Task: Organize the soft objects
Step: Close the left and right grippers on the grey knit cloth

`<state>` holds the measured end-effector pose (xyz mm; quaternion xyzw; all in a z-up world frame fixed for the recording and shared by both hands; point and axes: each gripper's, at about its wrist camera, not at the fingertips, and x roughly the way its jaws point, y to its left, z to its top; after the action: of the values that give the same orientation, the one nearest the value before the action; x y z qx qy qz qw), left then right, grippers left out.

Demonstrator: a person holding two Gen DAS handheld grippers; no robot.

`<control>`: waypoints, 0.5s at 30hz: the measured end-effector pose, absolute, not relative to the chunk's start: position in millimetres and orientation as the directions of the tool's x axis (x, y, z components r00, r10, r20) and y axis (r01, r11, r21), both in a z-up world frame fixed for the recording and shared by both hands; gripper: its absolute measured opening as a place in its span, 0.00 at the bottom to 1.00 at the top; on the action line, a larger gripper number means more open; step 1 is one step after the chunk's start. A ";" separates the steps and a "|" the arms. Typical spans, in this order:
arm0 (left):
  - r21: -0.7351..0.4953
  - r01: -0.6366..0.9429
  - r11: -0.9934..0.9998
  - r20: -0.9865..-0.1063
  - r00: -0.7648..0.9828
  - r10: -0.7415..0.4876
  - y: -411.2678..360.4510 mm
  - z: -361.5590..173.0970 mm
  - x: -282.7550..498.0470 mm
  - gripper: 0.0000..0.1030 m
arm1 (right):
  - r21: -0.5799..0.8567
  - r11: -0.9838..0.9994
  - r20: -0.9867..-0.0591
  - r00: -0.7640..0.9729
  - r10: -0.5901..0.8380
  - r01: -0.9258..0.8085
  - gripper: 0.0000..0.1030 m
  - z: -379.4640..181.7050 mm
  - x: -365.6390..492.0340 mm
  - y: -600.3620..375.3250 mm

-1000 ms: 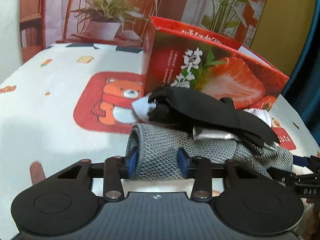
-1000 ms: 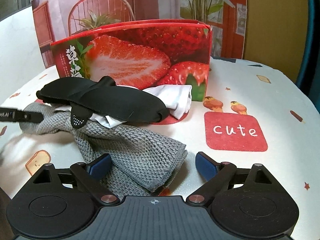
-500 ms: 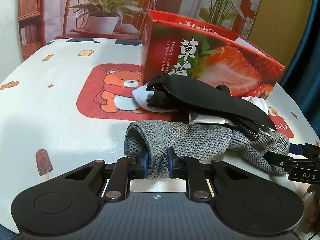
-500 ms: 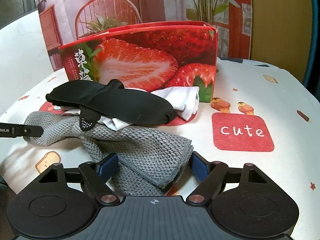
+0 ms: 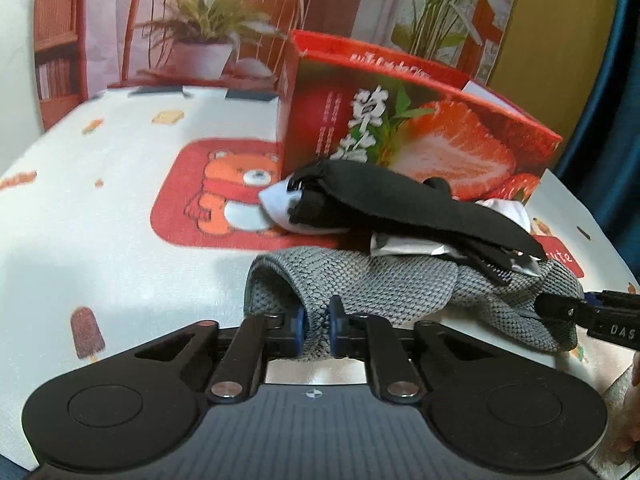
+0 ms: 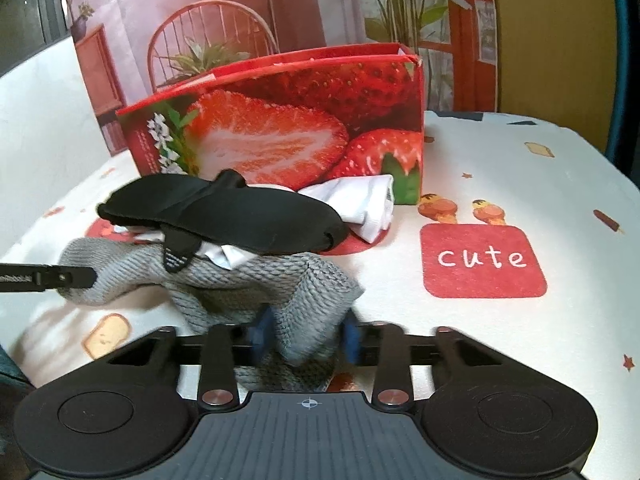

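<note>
— What's in front of you, biggest first?

— The bench (image 6: 540, 184), under a white cloth printed with cartoons, and on it a red strawberry box (image 6: 304, 128) standing upright towards the back.

— And the soft things?

— They lie heaped just in front of the box. A grey knitted cloth (image 5: 392, 280) is at the bottom, spread along the bench. A black eye mask (image 6: 224, 212) rests on top of it, with a white cloth (image 6: 368, 204) tucked beneath the mask and reaching almost to the box.

— Your grippers?

— My left gripper (image 5: 315, 326) is clamped on one end of the grey cloth, pads pressed close with a fold between them. My right gripper (image 6: 306, 334) pinches the opposite end — a thick bunch of knit fills the gap between its blue pads.
</note>
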<state>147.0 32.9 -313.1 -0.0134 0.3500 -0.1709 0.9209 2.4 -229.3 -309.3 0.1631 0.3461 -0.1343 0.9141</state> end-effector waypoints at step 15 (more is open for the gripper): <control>-0.131 0.332 0.934 -0.499 0.792 -0.352 37.3 -283.0 127.3 0.10 | 0.201 0.927 -0.558 0.814 -0.158 0.318 0.15 -273.1 -8.7 -222.5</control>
<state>127.3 37.3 -283.0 -0.0184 0.2670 -0.1806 0.9464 -8.7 -222.5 -273.1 0.1439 0.2772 -0.1265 0.9415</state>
